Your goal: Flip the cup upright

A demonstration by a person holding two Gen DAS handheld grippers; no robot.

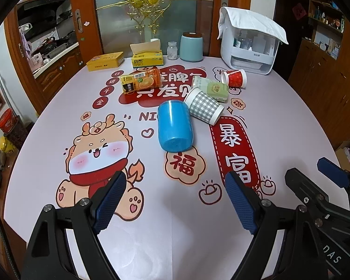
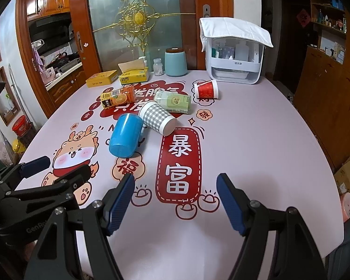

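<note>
A blue plastic cup lies on its side mid-table, its base toward me; it also shows in the right wrist view. A grey checked paper cup lies on its side just behind it, also seen from the right. A red paper cup lies on its side farther back right. My left gripper is open and empty, short of the blue cup. My right gripper is open and empty near the front; it shows in the left wrist view.
An orange drink carton and a green tissue pack lie behind the cups. A yellow tin, tissue box, small jar, teal canister and white covered organiser stand along the back edge.
</note>
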